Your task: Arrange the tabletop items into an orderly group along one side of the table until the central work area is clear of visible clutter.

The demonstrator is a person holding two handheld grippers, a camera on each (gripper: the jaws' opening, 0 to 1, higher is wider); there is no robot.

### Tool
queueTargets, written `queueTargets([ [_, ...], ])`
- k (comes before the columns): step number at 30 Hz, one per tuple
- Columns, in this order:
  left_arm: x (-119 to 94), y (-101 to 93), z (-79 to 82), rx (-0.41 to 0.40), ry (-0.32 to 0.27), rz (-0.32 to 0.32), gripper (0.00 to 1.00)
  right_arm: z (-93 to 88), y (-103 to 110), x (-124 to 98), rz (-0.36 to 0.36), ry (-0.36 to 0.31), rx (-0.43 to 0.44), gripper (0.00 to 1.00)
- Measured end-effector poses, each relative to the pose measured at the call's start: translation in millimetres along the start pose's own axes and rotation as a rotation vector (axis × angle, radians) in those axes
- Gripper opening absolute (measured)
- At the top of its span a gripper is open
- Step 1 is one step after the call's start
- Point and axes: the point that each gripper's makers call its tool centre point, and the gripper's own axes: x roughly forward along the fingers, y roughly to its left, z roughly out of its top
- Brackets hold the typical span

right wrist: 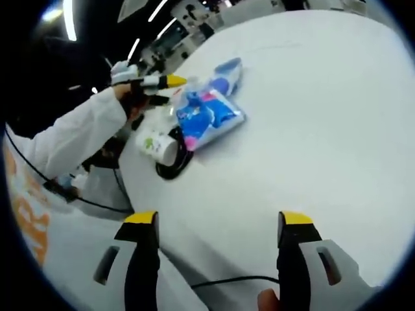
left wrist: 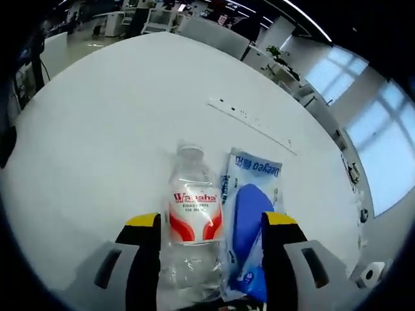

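The white table (left wrist: pixel 97 129) was the largest thing in both views, and its broad middle and far half lay bare, with a flat strip (left wrist: pixel 249 120) set into the surface farther off. In the right gripper view the items lay near the table's left edge, so any sideways push there risked a fall; open room lay to the right and far across the top.

In the left gripper view, a clear plastic bottle (left wrist: pixel 193 214) with a red-and-white label lay on its side between the jaws of the left gripper (left wrist: pixel 211 223), cap end pointing away. It looked light, thin-walled and smooth, likely to roll and to dent under a hard squeeze; the labelled middle seemed the surest hold. Touching its right side lay a soft blue-and-white packet (left wrist: pixel 249 220), limp and crinkly, best taken flat across its body. The jaws stood wide, bracketing both items; whether they pressed on either could not be told.

In the right gripper view, the right gripper (right wrist: pixel 217 223) hung over bare table, jaws wide apart and holding nothing. Farther off lay a colourful pouch (right wrist: pixel 207 116), soft and slippery by its sheen, and just near it a small white bottle (right wrist: pixel 157 146) on its side, resting on a black ring (right wrist: pixel 175 167).
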Motion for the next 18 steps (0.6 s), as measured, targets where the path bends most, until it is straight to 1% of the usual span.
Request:
queueTargets([
  [3,7,-5.6,-0.1,0.016,0.006,-0.022,0.67,3.2,-2,0,-0.008,-0.008,0.006,0.72],
  [6,11,0.6,-1.3,0.042,0.014,0.012,0.68,6.2,-4,0,-0.01,-0.015,0.009,0.72],
  [9,14,5.8,-3.3,0.037,0.02,0.03,0.66,7.6,-5,1,-0.013,-0.014,0.013,0.72],
  [12,19,10.6,-8.0,0.051,0.041,0.047,0.63,9.0,-6,2,-0.012,-0.015,0.017,0.71],
  [13,19,12.7,-5.2,0.085,0.025,0.059,0.61,9.2,-6,3,-0.012,-0.015,0.017,0.71],
  [14,21,12.8,-7.1,0.07,0.032,0.062,0.6,9.4,-6,3,-0.012,-0.014,0.017,0.71],
  [16,24,15.1,-6.3,0.064,0.02,0.073,0.58,9.5,-7,4,-0.011,-0.013,0.016,0.71],
  [17,25,16.9,-6.8,0.07,0.019,0.085,0.55,9.5,-6,4,-0.012,-0.013,0.016,0.71],
  [18,25,23.2,-7.6,0.111,0.021,0.12,0.51,9.9,-6,4,-0.011,-0.014,0.015,0.71],
])
